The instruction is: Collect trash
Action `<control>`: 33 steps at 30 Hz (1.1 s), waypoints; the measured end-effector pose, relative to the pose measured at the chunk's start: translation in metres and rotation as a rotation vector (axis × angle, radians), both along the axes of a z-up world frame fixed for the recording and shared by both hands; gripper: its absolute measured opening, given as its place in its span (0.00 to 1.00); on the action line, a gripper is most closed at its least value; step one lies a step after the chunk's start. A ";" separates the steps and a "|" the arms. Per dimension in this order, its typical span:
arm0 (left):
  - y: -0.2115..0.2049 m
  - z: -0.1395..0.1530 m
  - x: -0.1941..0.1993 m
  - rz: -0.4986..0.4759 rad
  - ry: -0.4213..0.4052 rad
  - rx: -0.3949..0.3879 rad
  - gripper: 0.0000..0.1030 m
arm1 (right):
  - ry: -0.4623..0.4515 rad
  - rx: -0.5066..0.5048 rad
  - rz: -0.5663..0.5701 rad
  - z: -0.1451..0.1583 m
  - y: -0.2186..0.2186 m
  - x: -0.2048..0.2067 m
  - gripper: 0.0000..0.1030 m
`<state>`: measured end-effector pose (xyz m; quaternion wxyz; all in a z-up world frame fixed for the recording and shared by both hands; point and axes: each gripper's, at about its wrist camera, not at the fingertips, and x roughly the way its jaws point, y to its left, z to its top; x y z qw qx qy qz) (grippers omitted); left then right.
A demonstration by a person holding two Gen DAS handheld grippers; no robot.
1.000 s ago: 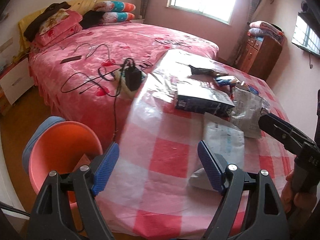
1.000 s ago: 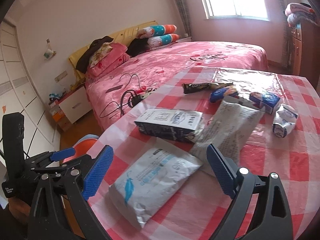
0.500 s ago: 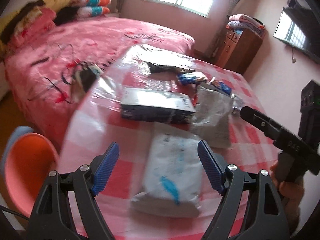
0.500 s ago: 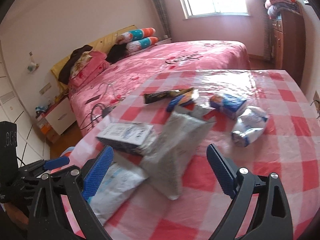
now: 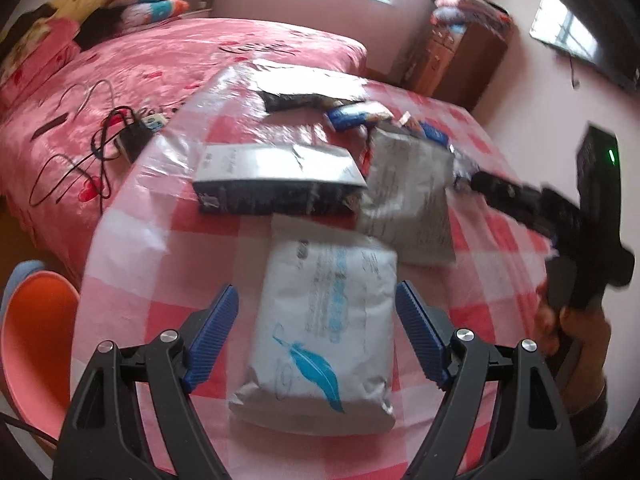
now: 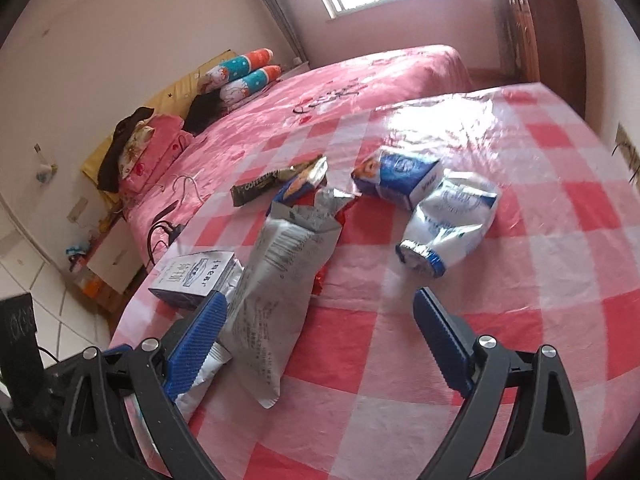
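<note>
Trash lies on a red-and-white checked table [image 5: 160, 304]. My left gripper [image 5: 318, 332] is open, its blue pads on either side of a white pouch with a blue feather [image 5: 324, 332]. Beyond it lie a dark blue carton [image 5: 276, 180] and a silver foil bag [image 5: 408, 196]. My right gripper [image 6: 320, 344] is open above the table, its left pad beside the silver foil bag [image 6: 280, 280]. A crumpled white-and-blue pack [image 6: 448, 224], a small blue box [image 6: 400, 178], a blue snack wrapper [image 6: 298, 188] and a dark coffee sachet [image 6: 260, 188] lie farther off.
An orange plastic chair [image 5: 36, 332] stands at the table's left edge. A pink bed [image 5: 160, 60] with black cables and a charger [image 5: 132, 136] lies beyond the table. A wooden cabinet [image 5: 460, 56] stands at the back right. The right gripper's body [image 5: 560, 216] hovers over the table's right side.
My left gripper swung right from the chair and table edge until the feather pouch sits between its pads. My right gripper moved right, from the pouch to the foil bag and crumpled pack.
</note>
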<state>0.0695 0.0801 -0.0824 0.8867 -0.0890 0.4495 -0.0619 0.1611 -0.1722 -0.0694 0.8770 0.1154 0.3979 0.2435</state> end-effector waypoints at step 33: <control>-0.019 -0.029 0.008 -0.070 0.033 0.113 0.84 | 0.065 -0.179 -0.172 -0.017 -0.033 0.084 0.90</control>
